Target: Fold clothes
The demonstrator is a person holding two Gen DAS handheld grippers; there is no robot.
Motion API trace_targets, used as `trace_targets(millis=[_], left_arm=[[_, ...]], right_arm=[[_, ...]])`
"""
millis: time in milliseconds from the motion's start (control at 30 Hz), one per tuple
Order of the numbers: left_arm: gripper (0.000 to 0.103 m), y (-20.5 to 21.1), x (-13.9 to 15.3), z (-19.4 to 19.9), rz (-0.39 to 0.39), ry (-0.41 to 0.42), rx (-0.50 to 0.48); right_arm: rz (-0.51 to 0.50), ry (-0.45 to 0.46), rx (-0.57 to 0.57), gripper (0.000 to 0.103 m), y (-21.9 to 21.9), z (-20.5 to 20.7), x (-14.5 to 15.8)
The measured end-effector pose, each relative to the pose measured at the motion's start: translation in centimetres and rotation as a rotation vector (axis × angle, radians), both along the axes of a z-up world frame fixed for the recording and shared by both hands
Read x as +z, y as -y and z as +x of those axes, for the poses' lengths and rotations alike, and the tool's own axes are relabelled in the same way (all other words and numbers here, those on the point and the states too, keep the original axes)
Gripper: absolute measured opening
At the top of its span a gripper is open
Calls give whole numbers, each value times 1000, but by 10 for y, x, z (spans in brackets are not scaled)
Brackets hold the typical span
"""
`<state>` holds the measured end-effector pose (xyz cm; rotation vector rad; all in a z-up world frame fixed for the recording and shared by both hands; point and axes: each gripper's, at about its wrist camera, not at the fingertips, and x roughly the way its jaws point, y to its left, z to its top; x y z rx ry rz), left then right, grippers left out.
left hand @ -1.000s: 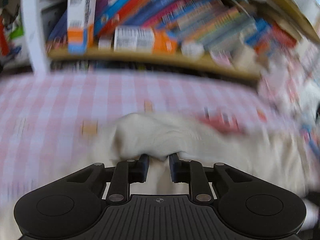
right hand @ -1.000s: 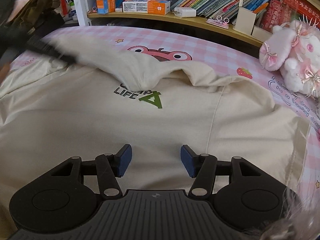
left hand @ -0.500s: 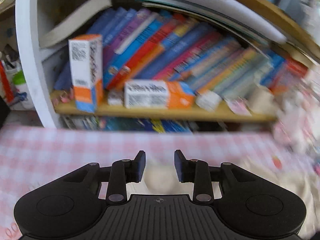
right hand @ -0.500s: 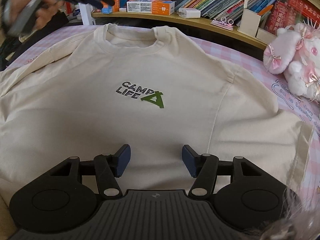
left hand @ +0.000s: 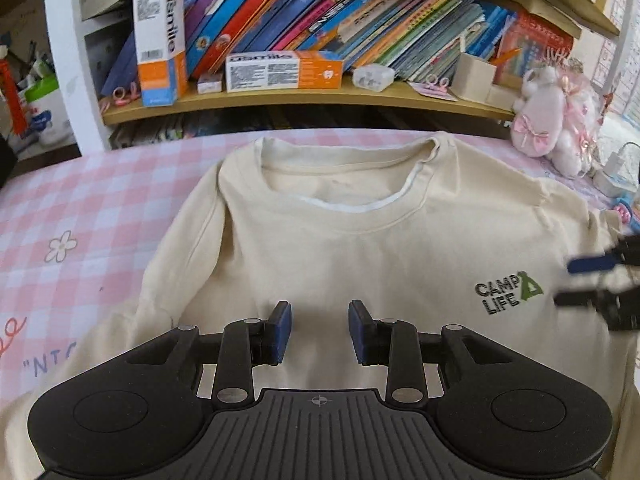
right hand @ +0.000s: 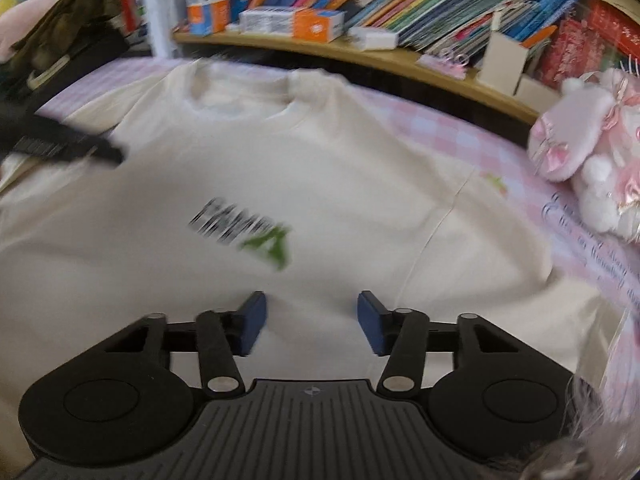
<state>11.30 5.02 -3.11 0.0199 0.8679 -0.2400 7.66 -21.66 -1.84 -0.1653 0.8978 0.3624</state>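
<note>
Cream T-shirt [left hand: 340, 264] flat on the pink checked bedspread [left hand: 80, 200], collar far, long axis near-far; left gripper [left hand: 319, 332] part open and empty near its left shoulder, right gripper [right hand: 310, 326] closing, empty, by the right seam.

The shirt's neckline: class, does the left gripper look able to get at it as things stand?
Probably yes. The left gripper hovers open over the cream shirt, and only flat fabric lies between it and the neckline.
</note>
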Motion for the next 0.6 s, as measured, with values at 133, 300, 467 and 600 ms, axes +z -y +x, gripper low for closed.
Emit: trace_targets(millis=[133,300,467,600], left_arm=[[32,-22,1,21,-2,-12,55],[32,-63,19,60,9,-25,194],[43,-99,49,38,35,53,261],[66,-106,53,-2,100,58,187]], right_arm=[[5,-8,43,35,-2,42,0],[-24,-46,58,29,-1,108,-2],[-47,-11,-247,24,37,149,4],[5,6,-256,24,52,125,8]])
